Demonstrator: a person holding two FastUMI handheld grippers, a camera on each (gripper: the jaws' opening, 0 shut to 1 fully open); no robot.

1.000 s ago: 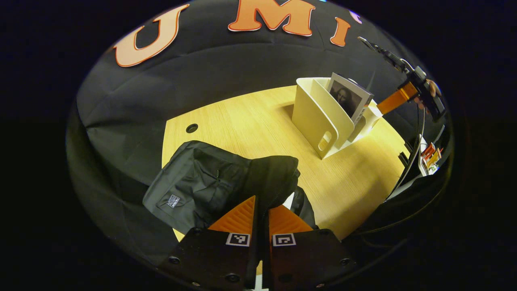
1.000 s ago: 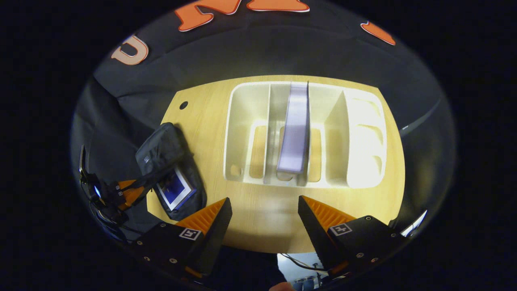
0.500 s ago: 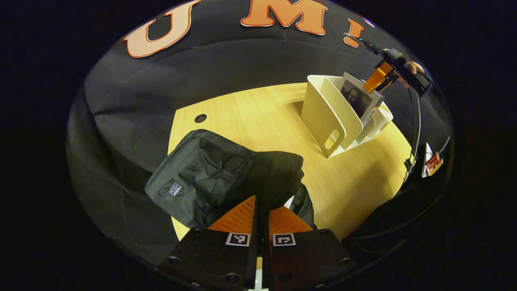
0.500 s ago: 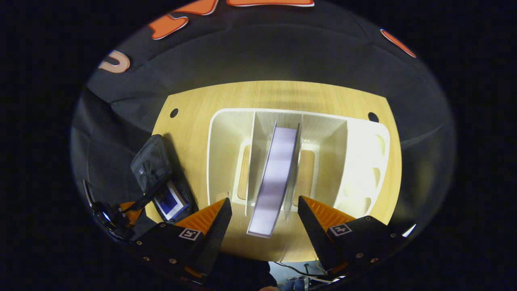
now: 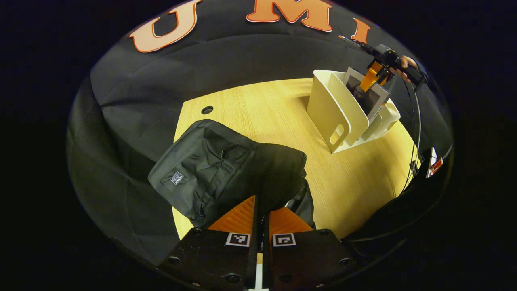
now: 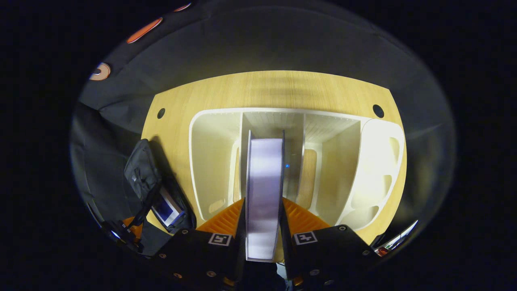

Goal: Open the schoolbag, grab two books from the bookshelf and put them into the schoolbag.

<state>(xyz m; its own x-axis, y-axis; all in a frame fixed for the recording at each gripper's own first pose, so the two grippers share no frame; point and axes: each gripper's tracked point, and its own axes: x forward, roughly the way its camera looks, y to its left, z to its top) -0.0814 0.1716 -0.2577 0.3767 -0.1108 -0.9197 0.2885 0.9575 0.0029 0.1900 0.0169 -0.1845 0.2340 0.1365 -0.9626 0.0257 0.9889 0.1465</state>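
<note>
While half a second ago the right gripper (image 6: 262,220) straddled the book (image 6: 264,190) with its jaws spread wide, they have now clenched on it, one pressed to each cover, at the lower centre of the right gripper view. The book stands upright in a middle slot of the bookshelf (image 6: 210,161), so the next step is likely a lift clear of the dividers. At the lower left of that view the schoolbag (image 6: 141,173) lies on the desk (image 6: 282,89) with its mouth open and a first book (image 6: 165,207) already inside. In the left gripper view, the left gripper (image 5: 262,214) holds its jaws clamped on the schoolbag's edge at lower centre, keeping the opening ready.
</note>
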